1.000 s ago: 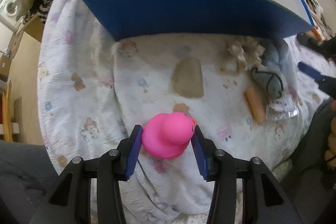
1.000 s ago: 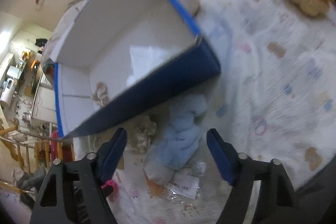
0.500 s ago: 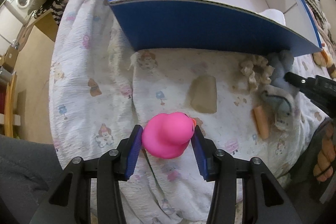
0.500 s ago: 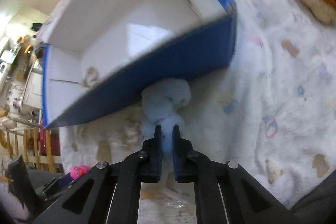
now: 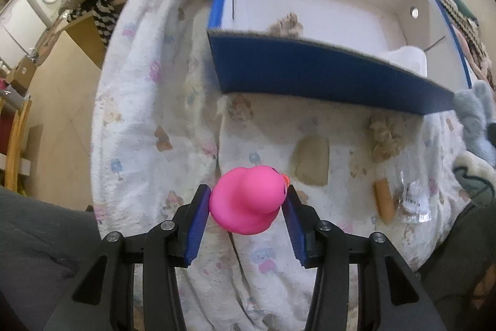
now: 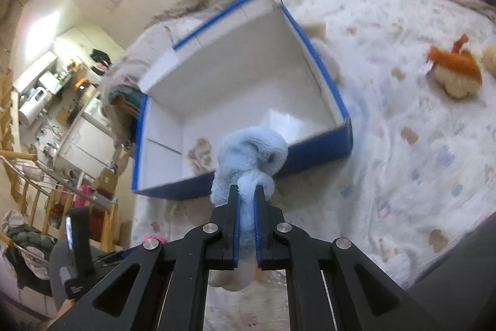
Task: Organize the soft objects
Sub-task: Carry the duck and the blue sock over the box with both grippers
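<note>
My left gripper (image 5: 246,203) is shut on a pink rubber duck (image 5: 248,200), held above the patterned white blanket (image 5: 139,145). Ahead of it lies the blue-and-white cardboard box (image 5: 310,73), with a small beige plush (image 5: 286,25) and a white item (image 5: 407,58) inside. My right gripper (image 6: 246,203) is shut on a light blue plush toy (image 6: 251,154), lifted in front of the near wall of the box (image 6: 310,154). That same blue plush (image 5: 474,114) shows at the right edge of the left wrist view.
On the blanket (image 6: 418,160) lie a beige scrunchie (image 5: 386,134), a tan pad (image 5: 311,160), an orange piece (image 5: 384,200) and a plastic tag (image 5: 414,200). An orange-and-cream plush (image 6: 454,73) lies far right. The bed's edge drops to the floor (image 5: 62,114) on the left.
The right gripper closed on the blue plush and lifted it off the blanket to the box's near wall. The left gripper moved with the duck, so the box interior shows more.
</note>
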The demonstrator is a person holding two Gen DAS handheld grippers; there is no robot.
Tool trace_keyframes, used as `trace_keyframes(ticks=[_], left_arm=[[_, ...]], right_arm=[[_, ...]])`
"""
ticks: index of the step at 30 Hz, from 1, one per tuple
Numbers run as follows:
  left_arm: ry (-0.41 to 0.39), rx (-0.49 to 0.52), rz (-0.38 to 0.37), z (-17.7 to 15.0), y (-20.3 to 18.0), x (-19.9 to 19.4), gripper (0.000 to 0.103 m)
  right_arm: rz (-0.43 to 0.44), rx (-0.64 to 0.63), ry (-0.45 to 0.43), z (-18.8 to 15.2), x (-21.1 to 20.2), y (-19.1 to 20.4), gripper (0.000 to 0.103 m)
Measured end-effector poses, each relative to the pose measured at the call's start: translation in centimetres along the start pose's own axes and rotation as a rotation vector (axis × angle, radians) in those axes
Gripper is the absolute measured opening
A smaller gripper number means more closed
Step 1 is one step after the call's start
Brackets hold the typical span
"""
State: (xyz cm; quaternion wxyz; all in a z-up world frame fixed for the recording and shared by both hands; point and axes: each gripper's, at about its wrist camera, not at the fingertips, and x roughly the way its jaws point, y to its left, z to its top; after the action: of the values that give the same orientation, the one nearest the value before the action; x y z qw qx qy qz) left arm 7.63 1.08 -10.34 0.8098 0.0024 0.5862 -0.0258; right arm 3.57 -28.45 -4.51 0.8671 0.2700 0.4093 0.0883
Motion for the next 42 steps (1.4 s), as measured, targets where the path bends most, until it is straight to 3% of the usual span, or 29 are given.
trace_keyframes(ticks=[8,20,28,31,42], left_arm=[[-0.071,-0.041,0.020,-0.1,-0.4,-2.2,0.043],[-0.212,-0.057,0.028,2.7,-0.7,-6.5,0.043],[-0.305,-0.060,-0.014,7.8,-2.2,-9.7,0.043],[-0.293,-0.045,-0.048,9.7,-3.0,-9.7,0.043],[-0.282,0.002,-0.018,14.3,-6.0,-7.2,0.043]], right_arm=[[0.069,-0.026,-0.116,2.9,-4.6,0.7,0.009],[0.102,-0.098,-0.207,8.6,-6.1,3.3,0.009],[0.109,-0.119,-0.229,10.9,-5.1,4.3,0.009],[0.109,-0.112,-0.222,11.5,-4.3,4.3,0.009],[0.089,-0.066,-0.171,13.0,0.2,2.4,0.009]])
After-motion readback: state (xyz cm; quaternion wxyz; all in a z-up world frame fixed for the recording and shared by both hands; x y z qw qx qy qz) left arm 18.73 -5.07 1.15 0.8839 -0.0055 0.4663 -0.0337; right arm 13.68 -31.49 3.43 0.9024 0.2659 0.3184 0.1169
